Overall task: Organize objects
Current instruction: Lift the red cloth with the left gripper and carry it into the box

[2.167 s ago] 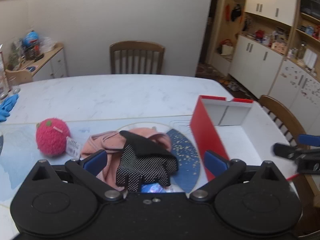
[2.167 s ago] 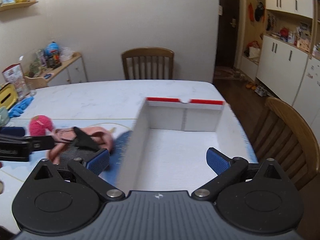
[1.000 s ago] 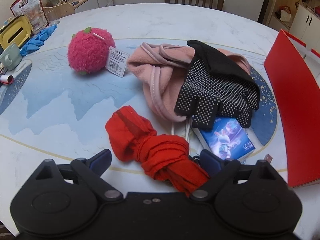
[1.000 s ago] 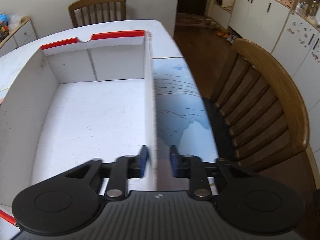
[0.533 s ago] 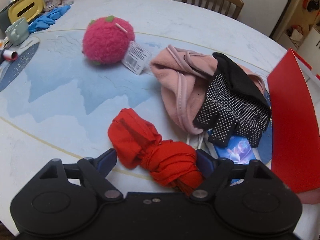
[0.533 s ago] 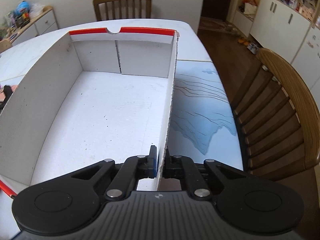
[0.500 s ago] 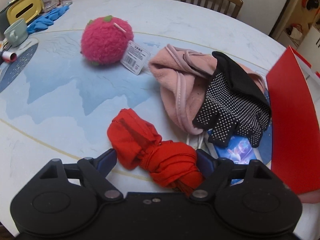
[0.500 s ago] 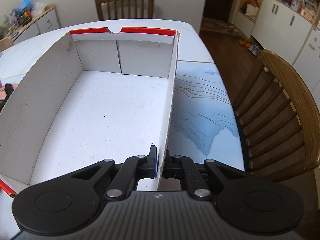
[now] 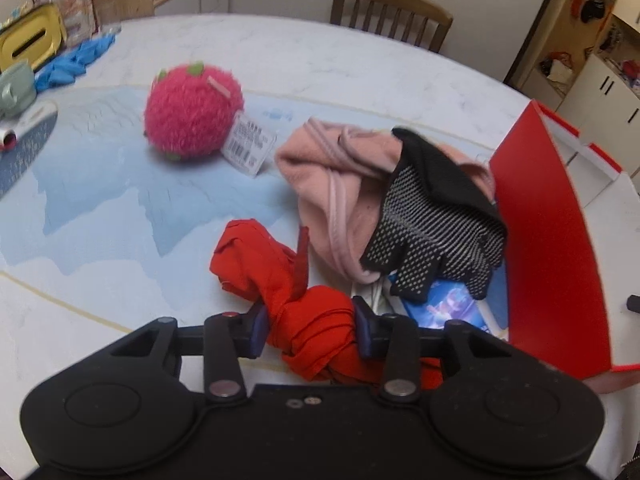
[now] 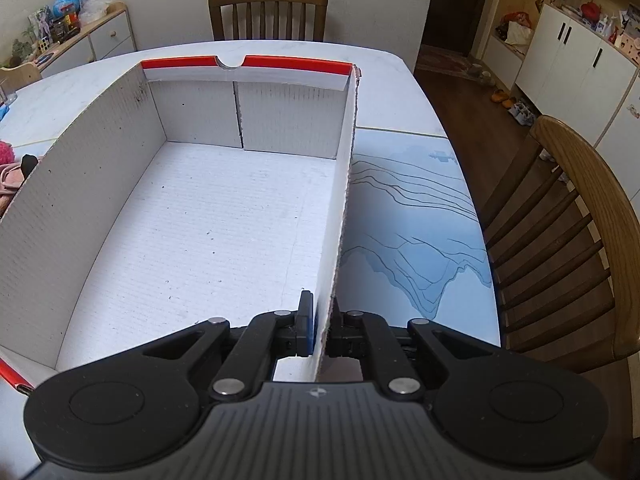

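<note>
A bunched red cloth [image 9: 288, 280] lies on the table mat near the front edge. My left gripper [image 9: 308, 330] is closing on its thick end, and both blue pads press into the fabric. Behind the cloth rest a pink garment [image 9: 340, 168], a black dotted glove [image 9: 432, 220], a blue card packet [image 9: 452, 306] and a pink fuzzy ball [image 9: 192, 116] with a tag. To the right stands the red box [image 9: 552, 240]. Its white inside is bare in the right wrist view, where my right gripper [image 10: 322, 330] is shut on the box's right wall [image 10: 344, 208].
Wooden chairs stand at the far side [image 10: 268, 12] and the right side [image 10: 576, 232] of the table. At the far left lie blue gloves [image 9: 76, 64], a yellow tissue box [image 9: 28, 42] and a green mug [image 9: 16, 90]. White cabinets [image 10: 572, 52] line the right wall.
My left gripper's jaws closed in from wide apart onto the red cloth and lifted slightly. My right gripper closed on the box wall and the box turned a little in view.
</note>
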`<state>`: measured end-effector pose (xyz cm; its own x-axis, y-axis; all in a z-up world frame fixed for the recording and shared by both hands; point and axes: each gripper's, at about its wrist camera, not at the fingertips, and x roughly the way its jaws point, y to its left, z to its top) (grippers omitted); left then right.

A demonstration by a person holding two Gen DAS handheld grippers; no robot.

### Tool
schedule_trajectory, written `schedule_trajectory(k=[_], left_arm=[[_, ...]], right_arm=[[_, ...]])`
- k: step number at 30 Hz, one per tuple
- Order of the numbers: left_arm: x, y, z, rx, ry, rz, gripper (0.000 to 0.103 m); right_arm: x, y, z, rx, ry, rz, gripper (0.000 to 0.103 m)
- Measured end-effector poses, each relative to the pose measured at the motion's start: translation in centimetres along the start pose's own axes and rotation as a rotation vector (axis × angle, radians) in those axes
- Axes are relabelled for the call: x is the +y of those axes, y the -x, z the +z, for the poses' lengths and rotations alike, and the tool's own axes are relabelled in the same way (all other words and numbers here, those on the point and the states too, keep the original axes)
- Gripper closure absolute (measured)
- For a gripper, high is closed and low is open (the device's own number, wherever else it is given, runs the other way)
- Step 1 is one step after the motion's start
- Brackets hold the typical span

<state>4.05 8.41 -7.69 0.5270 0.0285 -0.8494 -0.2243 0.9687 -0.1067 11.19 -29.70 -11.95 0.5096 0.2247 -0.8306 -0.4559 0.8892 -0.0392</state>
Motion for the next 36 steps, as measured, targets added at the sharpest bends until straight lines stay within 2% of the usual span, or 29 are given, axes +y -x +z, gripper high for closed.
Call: schedule_trajectory(k=[6, 13, 24, 29, 36], left_arm=[[-0.9, 2.6, 1.3, -0.054, -0.053, -0.02, 0.065], [-4.1, 6.3, 3.5, -0.146, -0.114, -0.113, 0.065], [-14.5, 8.7, 6.1, -0.246, -0.323, -0.28, 0.064], [-19.5, 7.1, 6.1, -0.234, -0.437, -0.33, 0.064], [-24.8, 2.6, 4.7, -0.151, -0.588, -0.36, 0.064]], right_arm=[[0.2, 0.0, 0.1, 0.003, 0.009, 0.0, 0.098], [0.1, 0.0, 0.1, 0.003, 0.019, 0.01, 0.098], [-0.9, 0.0, 0.2, 0.004, 0.054, 0.041, 0.098], [-1.4, -0.2, 0.2, 0.004, 0.067, 0.054, 0.098], [-2.2, -0.4, 0.3, 0.004, 0.088, 0.071, 0.098]])
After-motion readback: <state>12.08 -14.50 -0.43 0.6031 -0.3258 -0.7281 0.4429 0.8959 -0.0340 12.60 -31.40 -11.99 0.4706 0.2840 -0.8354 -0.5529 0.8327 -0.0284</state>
